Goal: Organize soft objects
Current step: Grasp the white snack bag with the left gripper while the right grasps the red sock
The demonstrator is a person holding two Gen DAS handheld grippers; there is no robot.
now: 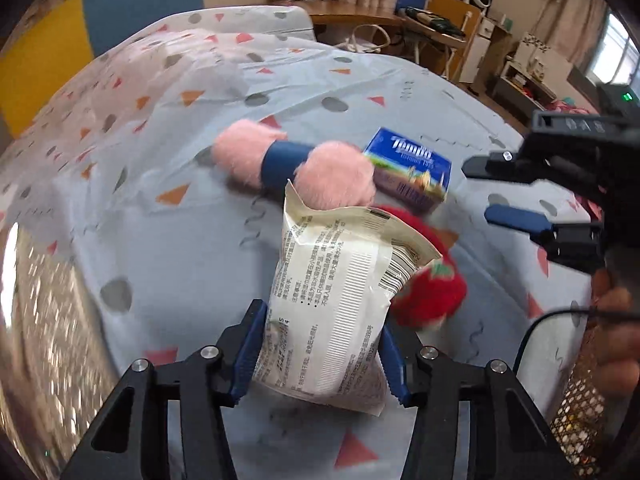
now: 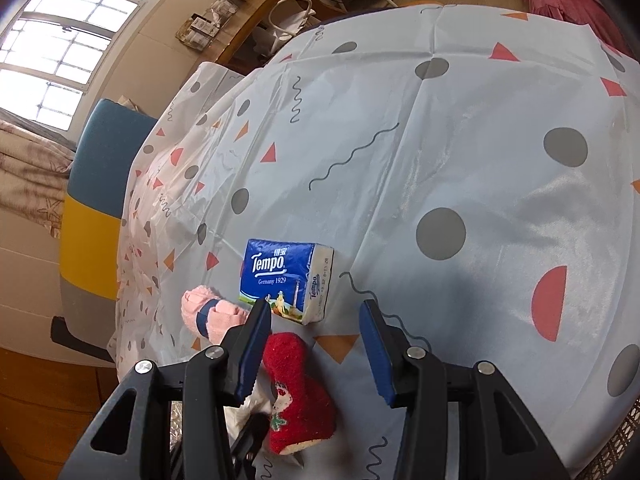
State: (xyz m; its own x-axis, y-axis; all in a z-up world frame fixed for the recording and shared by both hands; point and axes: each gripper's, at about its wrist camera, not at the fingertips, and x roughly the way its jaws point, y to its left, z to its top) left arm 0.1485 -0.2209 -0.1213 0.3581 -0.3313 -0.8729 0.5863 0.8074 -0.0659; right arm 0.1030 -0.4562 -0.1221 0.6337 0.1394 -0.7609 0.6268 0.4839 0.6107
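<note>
My left gripper (image 1: 318,354) is shut on a cream printed soft pack (image 1: 336,300) and holds it above the patterned tablecloth (image 1: 168,240). Behind the pack lie a red fuzzy sock (image 1: 436,292), a pink fuzzy sock with a blue band (image 1: 288,168) and a blue Tempo tissue pack (image 1: 412,172). My right gripper (image 2: 316,348) is open and empty, hovering over the red sock (image 2: 298,392), with the Tempo pack (image 2: 286,276) and the pink sock (image 2: 212,314) just beyond. The right gripper also shows in the left wrist view (image 1: 504,192).
A blue and yellow chair back (image 2: 96,184) stands at the table's far side. A shiny patterned surface (image 1: 44,328) lies at the left. The tablecloth (image 2: 480,160) stretches to the right. Desks and shelves (image 1: 440,24) stand across the room.
</note>
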